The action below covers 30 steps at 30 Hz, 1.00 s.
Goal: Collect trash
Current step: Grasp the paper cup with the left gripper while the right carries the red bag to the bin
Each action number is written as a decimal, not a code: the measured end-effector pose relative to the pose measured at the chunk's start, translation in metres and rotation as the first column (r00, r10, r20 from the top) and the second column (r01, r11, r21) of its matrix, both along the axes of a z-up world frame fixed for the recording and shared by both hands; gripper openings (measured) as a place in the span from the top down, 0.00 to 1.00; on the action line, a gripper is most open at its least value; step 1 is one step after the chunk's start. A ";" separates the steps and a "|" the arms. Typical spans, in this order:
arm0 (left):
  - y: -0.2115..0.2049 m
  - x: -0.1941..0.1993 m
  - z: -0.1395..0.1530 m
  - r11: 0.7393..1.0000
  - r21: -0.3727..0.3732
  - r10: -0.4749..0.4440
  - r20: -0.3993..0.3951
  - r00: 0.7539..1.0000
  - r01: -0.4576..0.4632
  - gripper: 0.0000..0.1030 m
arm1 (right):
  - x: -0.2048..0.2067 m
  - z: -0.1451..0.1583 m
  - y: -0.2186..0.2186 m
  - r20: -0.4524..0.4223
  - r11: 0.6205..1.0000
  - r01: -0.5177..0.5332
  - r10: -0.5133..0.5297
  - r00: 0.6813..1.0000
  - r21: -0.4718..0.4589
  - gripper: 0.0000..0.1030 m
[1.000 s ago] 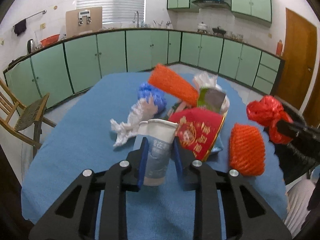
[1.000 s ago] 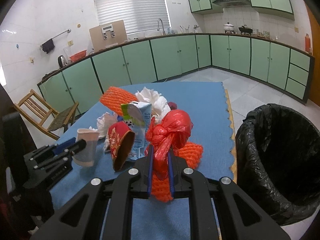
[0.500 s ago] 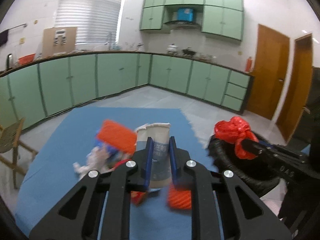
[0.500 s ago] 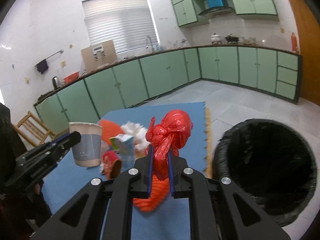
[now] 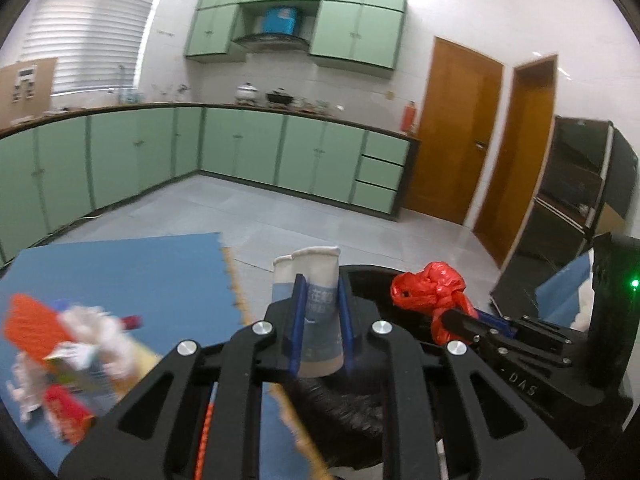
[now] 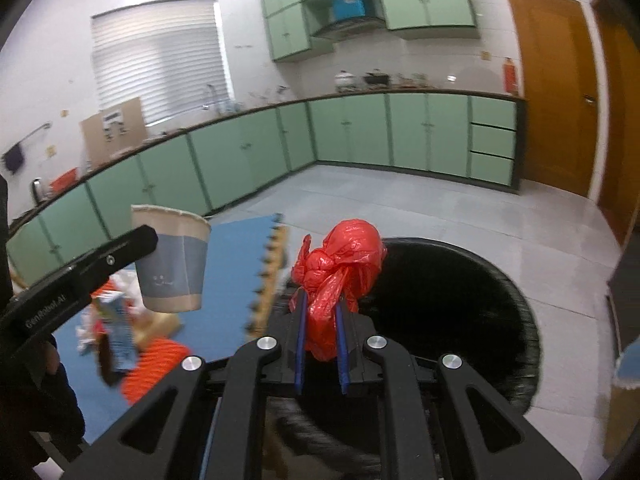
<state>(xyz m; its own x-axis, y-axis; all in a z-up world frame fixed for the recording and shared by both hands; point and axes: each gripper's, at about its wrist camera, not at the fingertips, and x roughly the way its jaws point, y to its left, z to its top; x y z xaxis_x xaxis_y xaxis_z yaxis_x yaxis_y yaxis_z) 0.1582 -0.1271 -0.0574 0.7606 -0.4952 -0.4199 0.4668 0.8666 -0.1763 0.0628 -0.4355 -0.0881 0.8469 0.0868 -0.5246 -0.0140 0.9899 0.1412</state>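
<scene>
My left gripper point(image 5: 320, 320) is shut on a grey-and-white paper cup point(image 5: 316, 304) and holds it upright over the near rim of the black-lined trash bin point(image 5: 340, 412). The cup also shows in the right wrist view point(image 6: 172, 264). My right gripper point(image 6: 320, 340) is shut on a knotted red plastic bag point(image 6: 340, 268) and holds it above the bin's point(image 6: 460, 312) left rim. The bag also shows in the left wrist view point(image 5: 432, 292).
The blue-covered table point(image 5: 140, 276) lies to the left with a pile of trash on it: an orange foam net point(image 5: 32, 328), white crumpled plastic point(image 5: 100, 328), a red packet point(image 5: 68, 412) and a carton point(image 6: 118, 332). Green kitchen cabinets point(image 6: 360, 132) line the far walls.
Both grippers have swung right from the table to over the bin, still carrying the cup and the red bag. The trash pile is now at the left edge of both views.
</scene>
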 end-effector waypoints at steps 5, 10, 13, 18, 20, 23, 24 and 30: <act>-0.050 0.028 -0.028 0.998 0.003 -0.059 -0.053 0.997 0.060 0.86 | 0.010 -0.022 -0.035 -0.043 0.998 0.064 -0.064 0.997 -0.007 0.88; -0.086 0.050 -0.051 0.994 0.010 -0.105 -0.118 0.988 0.107 0.86 | 0.019 -0.040 -0.061 -0.086 0.994 0.110 -0.109 0.990 0.003 0.88; -0.099 0.053 -0.058 0.992 0.013 -0.124 -0.144 0.982 0.127 0.80 | 0.026 -0.047 -0.071 -0.112 0.992 0.123 -0.122 0.986 0.007 0.85; -0.094 0.058 -0.059 0.992 -0.008 -0.128 -0.194 0.973 0.129 0.60 | 0.024 -0.053 -0.076 -0.132 0.990 0.143 -0.144 0.981 -0.018 0.65; -0.091 0.058 -0.057 0.993 -0.007 -0.118 -0.184 0.976 0.119 0.55 | 0.024 -0.052 -0.081 -0.126 0.987 0.157 -0.159 0.979 -0.023 0.53; -0.077 0.056 -0.049 0.996 -0.004 -0.090 -0.169 0.981 0.091 0.40 | 0.017 -0.045 -0.078 -0.109 0.981 0.193 -0.195 0.975 -0.035 0.18; -0.068 0.052 -0.045 0.998 0.004 -0.068 -0.148 0.987 0.070 0.36 | 0.014 -0.043 -0.075 -0.098 0.978 0.207 -0.210 0.973 -0.039 0.14; -0.015 0.026 -0.018 0.998 0.054 0.037 -0.051 0.998 -0.034 0.20 | 0.005 -0.019 -0.050 -0.038 0.978 0.205 -0.206 0.978 -0.019 0.06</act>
